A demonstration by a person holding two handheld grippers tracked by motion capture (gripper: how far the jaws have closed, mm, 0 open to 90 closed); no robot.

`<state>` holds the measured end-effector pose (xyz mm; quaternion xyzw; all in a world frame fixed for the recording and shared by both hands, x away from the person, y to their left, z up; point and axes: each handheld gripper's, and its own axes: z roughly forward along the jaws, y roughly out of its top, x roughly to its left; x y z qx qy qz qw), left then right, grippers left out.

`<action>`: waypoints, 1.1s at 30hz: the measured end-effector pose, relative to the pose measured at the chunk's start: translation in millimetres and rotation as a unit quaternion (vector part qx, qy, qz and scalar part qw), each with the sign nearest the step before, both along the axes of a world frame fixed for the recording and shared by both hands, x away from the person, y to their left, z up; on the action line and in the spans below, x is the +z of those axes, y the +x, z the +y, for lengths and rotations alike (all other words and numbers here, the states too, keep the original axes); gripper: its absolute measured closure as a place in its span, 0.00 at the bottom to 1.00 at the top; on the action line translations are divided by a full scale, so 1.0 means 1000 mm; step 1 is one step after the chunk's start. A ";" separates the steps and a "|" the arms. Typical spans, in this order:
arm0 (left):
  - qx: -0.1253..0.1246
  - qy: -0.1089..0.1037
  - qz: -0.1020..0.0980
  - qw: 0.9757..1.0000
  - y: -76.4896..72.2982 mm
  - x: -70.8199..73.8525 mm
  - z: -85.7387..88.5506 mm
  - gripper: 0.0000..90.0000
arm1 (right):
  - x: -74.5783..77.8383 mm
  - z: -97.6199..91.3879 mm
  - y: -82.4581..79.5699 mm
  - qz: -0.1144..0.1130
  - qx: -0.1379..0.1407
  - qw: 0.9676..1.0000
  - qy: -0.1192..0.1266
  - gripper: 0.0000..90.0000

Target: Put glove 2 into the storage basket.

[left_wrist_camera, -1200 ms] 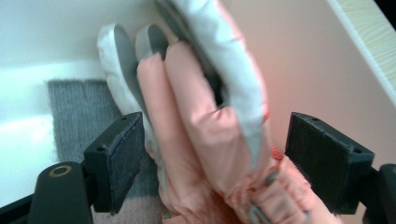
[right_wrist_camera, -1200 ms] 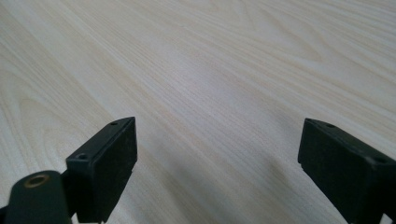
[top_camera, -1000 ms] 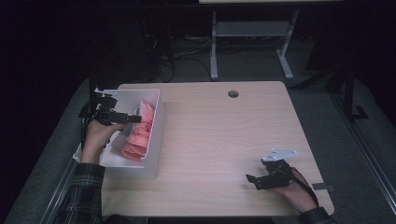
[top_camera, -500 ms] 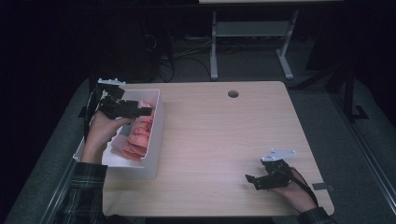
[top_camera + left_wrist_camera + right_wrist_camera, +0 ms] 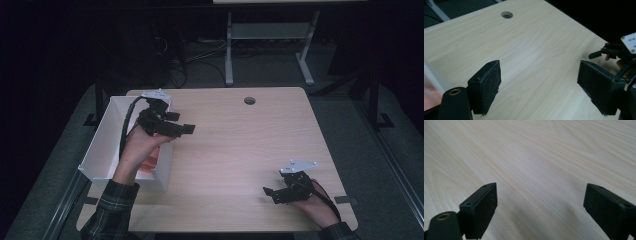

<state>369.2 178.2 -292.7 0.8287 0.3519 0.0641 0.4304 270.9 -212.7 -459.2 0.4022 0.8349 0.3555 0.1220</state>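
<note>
Left tool [image 5: 175, 127] is hanging over the near-right edge of the white bin [image 5: 107, 135], jaws spread wide and holding nothing; its own view is showing both pads [image 5: 487, 85] apart over bare wood. Pink items [image 5: 150, 164] are lying in the bin's near end, partly hidden under the left hand [image 5: 140, 147]; too blurred to name more exactly. From the left tool they are lying down and back toward the person, behind the jaws, since the jaws are pointing right across the table [image 5: 240, 150]. Long axis of the pink items cannot be told. Bin's long axis is running away from the person along the table's left edge. Left hand is clearly the nearer one; the right tool [image 5: 275, 192] is resting well apart at the table's near-right corner, jaws also spread and empty, pads [image 5: 480, 207] over bare wood. My judgement: any reach for the pink items calls for the left tool turning back and dipping into the bin. Round cable hole [image 5: 249, 100] is sitting near the table's far edge. No brands, labels or readable writing anywhere.
</note>
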 end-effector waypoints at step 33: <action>-0.105 0.059 0.012 0.993 -0.043 -0.115 -0.091 0.19 | -0.001 0.001 -0.001 -0.008 0.007 1.000 -0.004 0.13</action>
